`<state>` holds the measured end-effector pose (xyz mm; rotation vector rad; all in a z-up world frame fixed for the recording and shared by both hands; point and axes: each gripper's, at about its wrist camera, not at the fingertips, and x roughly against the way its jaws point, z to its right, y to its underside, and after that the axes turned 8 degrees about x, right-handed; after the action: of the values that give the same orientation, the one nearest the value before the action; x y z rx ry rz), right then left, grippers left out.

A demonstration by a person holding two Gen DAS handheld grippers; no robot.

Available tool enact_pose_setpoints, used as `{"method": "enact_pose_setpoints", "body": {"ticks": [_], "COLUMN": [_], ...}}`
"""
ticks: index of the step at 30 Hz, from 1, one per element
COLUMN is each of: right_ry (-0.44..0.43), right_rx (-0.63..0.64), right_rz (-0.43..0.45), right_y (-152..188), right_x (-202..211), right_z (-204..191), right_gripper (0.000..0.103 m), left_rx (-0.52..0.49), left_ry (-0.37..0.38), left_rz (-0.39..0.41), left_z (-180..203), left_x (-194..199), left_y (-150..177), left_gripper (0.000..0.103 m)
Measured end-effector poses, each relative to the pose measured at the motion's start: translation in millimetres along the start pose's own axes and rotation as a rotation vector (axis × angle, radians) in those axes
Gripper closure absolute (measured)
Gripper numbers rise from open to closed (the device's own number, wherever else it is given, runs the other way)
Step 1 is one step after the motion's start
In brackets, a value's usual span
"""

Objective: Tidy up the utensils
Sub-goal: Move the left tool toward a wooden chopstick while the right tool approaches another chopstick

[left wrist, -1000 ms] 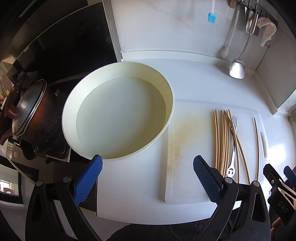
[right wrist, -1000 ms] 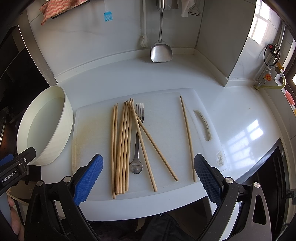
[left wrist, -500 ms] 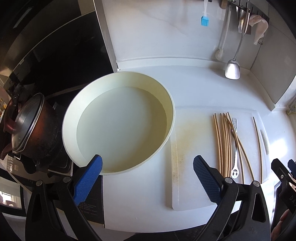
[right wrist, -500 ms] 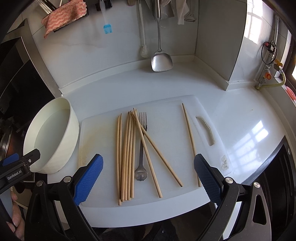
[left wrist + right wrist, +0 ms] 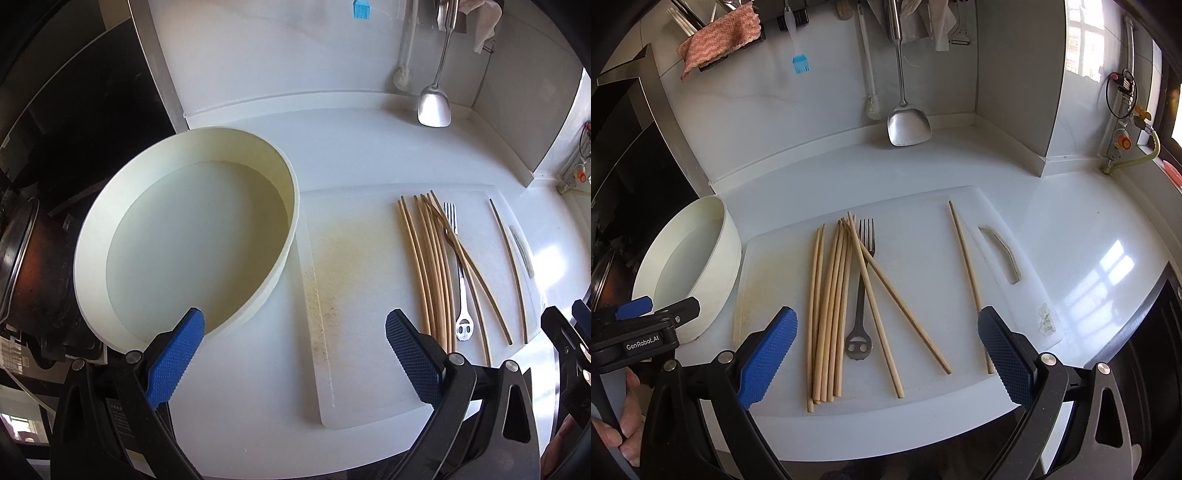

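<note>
Several wooden chopsticks point(image 5: 831, 310) lie in a loose bundle on a white cutting board point(image 5: 923, 236), with a metal fork point(image 5: 863, 280) among them and one chopstick point(image 5: 966, 258) apart to the right. They also show in the left wrist view: chopsticks point(image 5: 428, 266), fork point(image 5: 460, 280). A round cream basin point(image 5: 184, 236) stands left of the board. My left gripper point(image 5: 295, 354) is open and empty, above the board's left edge. My right gripper point(image 5: 886, 354) is open and empty, above the near end of the utensils.
A metal spatula point(image 5: 907, 118), a blue brush point(image 5: 799, 62) and a cloth point(image 5: 720, 37) hang on the back wall. A dark pot point(image 5: 26, 269) sits on the stove at the left. A gas valve point(image 5: 1123, 140) is at the far right. The counter's front edge is near.
Both grippers have drawn back and up, so the board and utensils look smaller and farther. The left view has swung to the right. Nothing on the board has moved.
</note>
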<state>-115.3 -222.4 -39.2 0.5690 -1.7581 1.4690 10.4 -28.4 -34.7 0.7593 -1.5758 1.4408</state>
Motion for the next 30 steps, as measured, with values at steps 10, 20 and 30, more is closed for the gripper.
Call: {"method": "enact_pose_setpoints", "body": {"ticks": [10, 20, 30], "right_ry": [-0.052, -0.081, -0.031], "right_rx": [0.051, 0.078, -0.023], "right_rz": [0.009, 0.067, 0.099], "right_y": [13, 25, 32], "right_x": [-23, -39, -66], "right_z": [56, 88, 97], "right_gripper": [0.009, 0.009, 0.009], "left_rx": [0.082, 0.167, 0.207], "left_ry": [-0.062, -0.092, -0.026], "left_rz": [0.024, 0.052, 0.105], "left_z": [39, 49, 35], "left_x": [-15, -22, -51], "left_y": [30, 55, 54], "left_gripper": [0.006, 0.006, 0.006]}}
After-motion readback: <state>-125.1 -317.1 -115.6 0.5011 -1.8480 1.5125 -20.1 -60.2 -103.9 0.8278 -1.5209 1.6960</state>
